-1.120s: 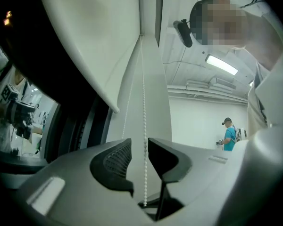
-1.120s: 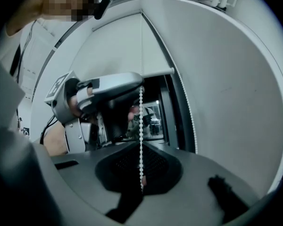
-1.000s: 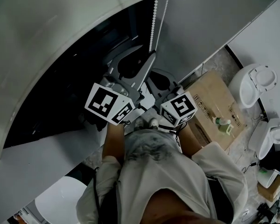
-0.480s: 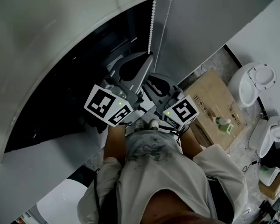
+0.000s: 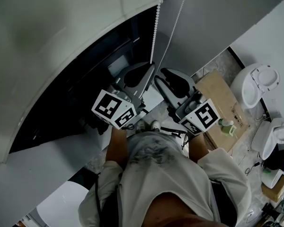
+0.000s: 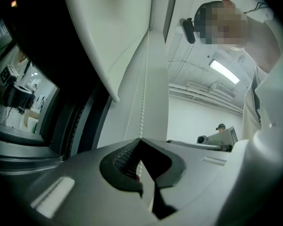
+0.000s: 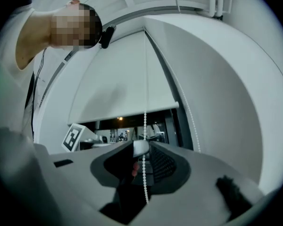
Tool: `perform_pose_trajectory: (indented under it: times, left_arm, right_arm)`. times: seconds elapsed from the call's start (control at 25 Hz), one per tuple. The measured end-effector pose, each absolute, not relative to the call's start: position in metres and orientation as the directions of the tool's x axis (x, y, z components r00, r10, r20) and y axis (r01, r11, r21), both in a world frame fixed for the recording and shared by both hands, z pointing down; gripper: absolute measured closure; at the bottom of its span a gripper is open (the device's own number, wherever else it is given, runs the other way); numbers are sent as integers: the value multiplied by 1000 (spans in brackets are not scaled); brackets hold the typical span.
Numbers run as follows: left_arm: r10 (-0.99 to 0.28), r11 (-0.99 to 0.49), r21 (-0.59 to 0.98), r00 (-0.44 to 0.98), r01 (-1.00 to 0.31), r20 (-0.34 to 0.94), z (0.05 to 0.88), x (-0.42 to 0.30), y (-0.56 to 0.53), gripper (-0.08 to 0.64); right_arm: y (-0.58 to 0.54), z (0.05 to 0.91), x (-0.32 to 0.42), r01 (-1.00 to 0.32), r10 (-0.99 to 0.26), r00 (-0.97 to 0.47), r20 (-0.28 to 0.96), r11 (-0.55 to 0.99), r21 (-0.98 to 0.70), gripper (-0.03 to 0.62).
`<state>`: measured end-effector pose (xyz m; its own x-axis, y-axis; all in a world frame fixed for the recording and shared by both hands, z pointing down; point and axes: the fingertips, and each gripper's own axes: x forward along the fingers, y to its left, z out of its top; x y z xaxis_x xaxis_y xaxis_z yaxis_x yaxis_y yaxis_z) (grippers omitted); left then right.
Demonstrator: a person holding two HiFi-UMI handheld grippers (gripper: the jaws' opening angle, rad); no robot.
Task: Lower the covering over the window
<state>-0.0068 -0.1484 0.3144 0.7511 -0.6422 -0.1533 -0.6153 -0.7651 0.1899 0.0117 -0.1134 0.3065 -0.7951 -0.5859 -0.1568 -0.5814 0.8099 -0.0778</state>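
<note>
Dangling chain [image 7: 144, 182] inside right hand-held gripper [image 7: 142, 145]

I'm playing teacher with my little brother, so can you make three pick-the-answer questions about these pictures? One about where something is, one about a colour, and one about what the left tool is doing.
1. Where does the small green bottle stand?
A. on the cardboard box
B. on a chair
C. in the person's lap

2. What colour is the bead chain?
A. red
B. white
C. blue

3. What is the left tool doing?
A. standing wide open
B. shut on the bead chain
C. holding a cup

Answers:
1 A: in the head view the bottle sits on top of the box, at the right.
2 B: the beads show white against the dark window.
3 B: in the left gripper view the jaws meet at their tips, with the chain pinched between them.
</note>
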Motion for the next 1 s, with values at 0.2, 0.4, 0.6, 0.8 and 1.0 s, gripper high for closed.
perform_pose_trajectory:
  times: [0.2,0.4,0.6,0.8,1.0]
  left_arm:
    - [-635,-768,213,762,-604,-126,332,-4,-148,552]
    - [-631,-763,247,771,-598,-83,356,1,-144,552]
    - [-626,-759,269,778,-592,-53,372,4,-141,552]
    - [-623,-757,281,781,-590,-36,382,4,-140,552]
    - [-621,-749,295,784,-593,-1,399,3,-137,552]
  right_arm:
    - [-116,281,15,-596,-590,-780,-209,802,-41,483]
    - [-122,263,12,-603,-587,-774,-238,797,-7,483]
    - [-129,250,5,-602,-580,-774,-253,798,13,483]
    - [-134,239,-2,-599,-570,-775,-271,800,32,483]
    - [-140,232,-8,-607,-572,-772,-276,793,56,485]
